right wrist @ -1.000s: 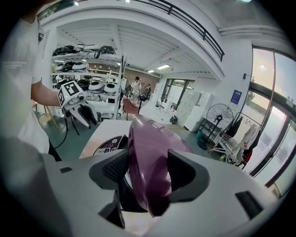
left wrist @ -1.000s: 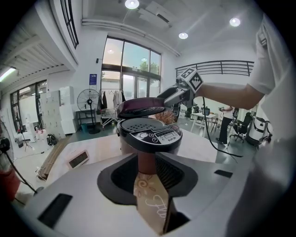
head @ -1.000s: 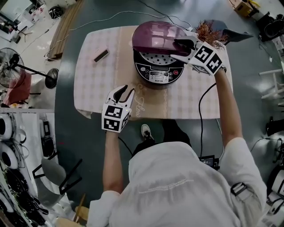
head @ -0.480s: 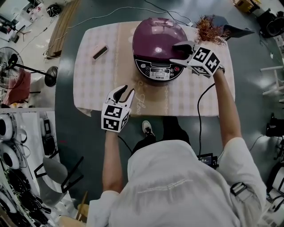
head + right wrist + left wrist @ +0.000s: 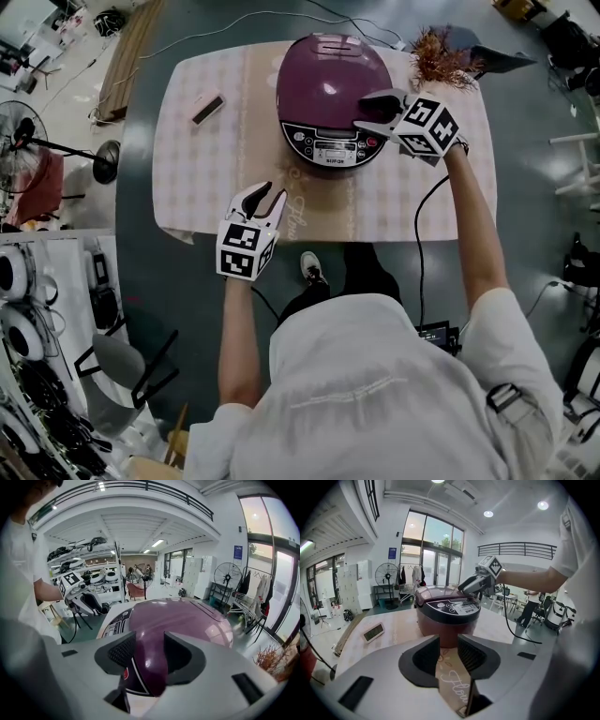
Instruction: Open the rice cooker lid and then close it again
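rice cooker (image 5: 330, 141) at far middle of table (image 5: 197, 178), control panel (image 5: 333, 150) facing person.
purple lid (image 5: 328, 75) lies down over cooker body; latched or not, cannot tell.
right claw (image 5: 361, 111) sits over lid's front-right rim, lid just below and ahead of it. jaws closing, nothing pinched, only lid surface shows beyond them.
left claw (image 5: 268, 189) at near table edge, well apart from cooker, jaws apart, empty.
judgement: right claw far nearer; any last press goes straight down on lid's front edge above panel.
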Demonstrator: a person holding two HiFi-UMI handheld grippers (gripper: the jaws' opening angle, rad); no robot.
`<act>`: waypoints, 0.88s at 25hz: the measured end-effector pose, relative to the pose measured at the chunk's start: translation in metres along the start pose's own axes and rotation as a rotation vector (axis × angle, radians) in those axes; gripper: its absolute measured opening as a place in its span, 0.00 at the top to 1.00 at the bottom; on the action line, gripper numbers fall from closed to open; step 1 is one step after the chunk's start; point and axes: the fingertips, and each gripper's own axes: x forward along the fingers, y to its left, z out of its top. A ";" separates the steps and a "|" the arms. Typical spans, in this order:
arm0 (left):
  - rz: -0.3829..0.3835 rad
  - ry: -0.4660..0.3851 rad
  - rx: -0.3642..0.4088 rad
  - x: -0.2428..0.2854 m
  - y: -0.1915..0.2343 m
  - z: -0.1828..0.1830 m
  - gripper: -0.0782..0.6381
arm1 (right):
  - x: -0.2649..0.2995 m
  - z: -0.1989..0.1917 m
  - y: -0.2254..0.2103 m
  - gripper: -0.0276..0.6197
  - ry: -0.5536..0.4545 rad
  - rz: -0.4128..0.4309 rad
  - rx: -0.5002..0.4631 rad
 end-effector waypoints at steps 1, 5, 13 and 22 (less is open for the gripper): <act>-0.001 0.000 -0.001 0.000 -0.001 0.000 0.71 | 0.001 -0.001 0.000 0.65 0.000 -0.004 0.001; -0.001 0.002 -0.004 0.001 0.001 -0.003 0.71 | 0.002 -0.001 -0.001 0.67 -0.002 -0.020 0.003; -0.009 0.004 -0.004 0.004 -0.002 -0.005 0.71 | 0.006 -0.004 -0.004 0.69 0.016 -0.063 0.028; -0.004 0.003 -0.021 0.001 0.001 -0.009 0.71 | 0.006 -0.003 -0.004 0.69 0.019 -0.104 0.038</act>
